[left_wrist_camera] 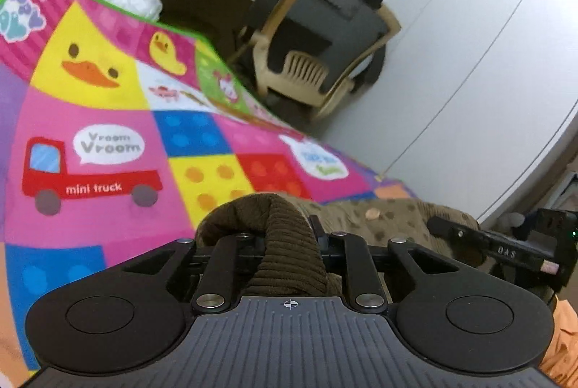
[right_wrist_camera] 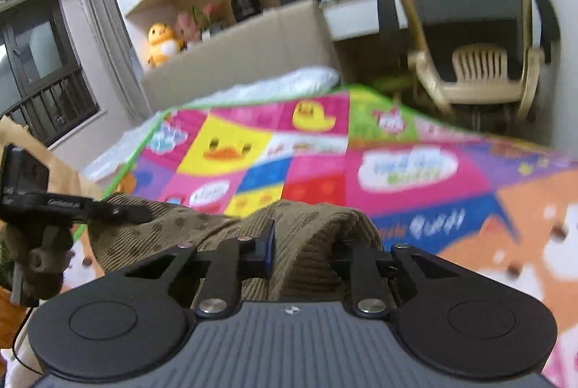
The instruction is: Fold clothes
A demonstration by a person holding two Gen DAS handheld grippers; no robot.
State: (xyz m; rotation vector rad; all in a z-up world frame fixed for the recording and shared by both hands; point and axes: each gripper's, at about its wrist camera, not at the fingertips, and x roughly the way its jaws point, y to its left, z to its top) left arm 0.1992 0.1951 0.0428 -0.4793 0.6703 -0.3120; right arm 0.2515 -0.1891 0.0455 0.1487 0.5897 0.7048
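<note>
A large, brightly patchworked children's play mat (left_wrist_camera: pixel 108 120) with a green border, printed with yellow ducks and a red "mini truck", fills most of both views and carries the work. Beyond its far edge stands a beige plastic chair frame (left_wrist_camera: pixel 318 63) with dark panels, against a white wall, and beside it a long tan cardboard panel (right_wrist_camera: pixel 245 52) with a yellow plush duck (right_wrist_camera: pixel 162 41) peeking over it. At the mat's near side lies the brown ribbed corduroy garment (left_wrist_camera: pixel 285 229) with darker dots, stretched between the two tools. The left gripper (left_wrist_camera: pixel 289 240) has its black fingers pinched together on a bunched fold of this garment, which rises in a hump just ahead of the jaws and drapes back between them toward the camera; the rest of the cloth trails off to that gripper's right, toward the other tool. The right gripper (right_wrist_camera: pixel 303 250) is likewise clamped on a raised fold of the same garment, the cloth humped over and between its fingers, with the remaining fabric running away to its left. Each tool appears at the edge of the other's view, holding the opposite end.
</note>
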